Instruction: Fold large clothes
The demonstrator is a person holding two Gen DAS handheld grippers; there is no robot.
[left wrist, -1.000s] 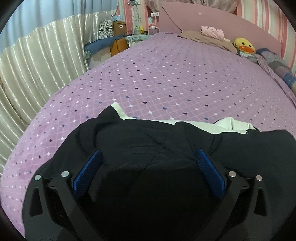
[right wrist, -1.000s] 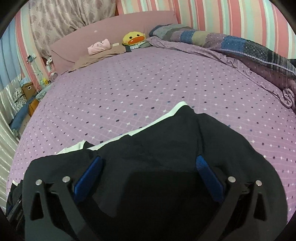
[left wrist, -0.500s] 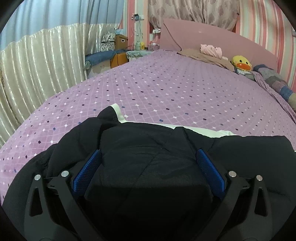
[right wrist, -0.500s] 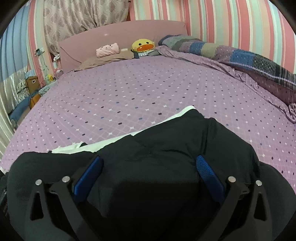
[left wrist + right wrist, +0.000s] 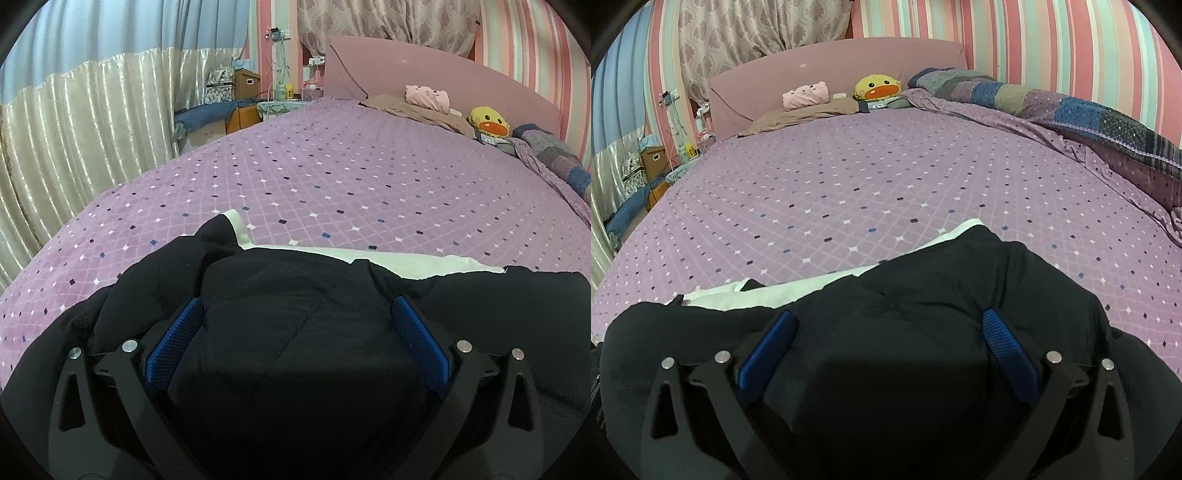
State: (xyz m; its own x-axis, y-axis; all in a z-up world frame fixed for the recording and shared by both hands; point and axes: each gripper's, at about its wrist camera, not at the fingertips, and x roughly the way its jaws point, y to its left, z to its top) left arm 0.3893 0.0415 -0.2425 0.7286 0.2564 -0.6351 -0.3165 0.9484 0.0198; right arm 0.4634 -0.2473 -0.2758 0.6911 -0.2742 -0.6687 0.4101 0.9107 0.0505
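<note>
A large black garment point(image 5: 295, 295) with a white lining edge point(image 5: 406, 264) lies at the near edge of the purple bed. In the left wrist view my left gripper point(image 5: 295, 314) is open, its blue pads point(image 5: 177, 339) spread wide with black cloth bulging between them. In the right wrist view the same garment point(image 5: 923, 295) and its white edge point(image 5: 775, 295) show. My right gripper point(image 5: 886, 321) is open too, pads point(image 5: 1008, 347) wide apart with black cloth between them. Neither pair of pads presses the cloth.
The purple diamond-patterned bedspread point(image 5: 351, 177) stretches ahead to a pink headboard point(image 5: 831, 74). A duck plush point(image 5: 875, 86), a pink pillow point(image 5: 805, 96) and a rolled patchwork quilt point(image 5: 1071, 110) lie at the far and right sides. Curtains point(image 5: 92, 129) and boxes stand left of the bed.
Both cameras have tilted up and drawn back slightly, showing more of the bed and walls. The black garment has spread out flatter. Both grippers stay open.
</note>
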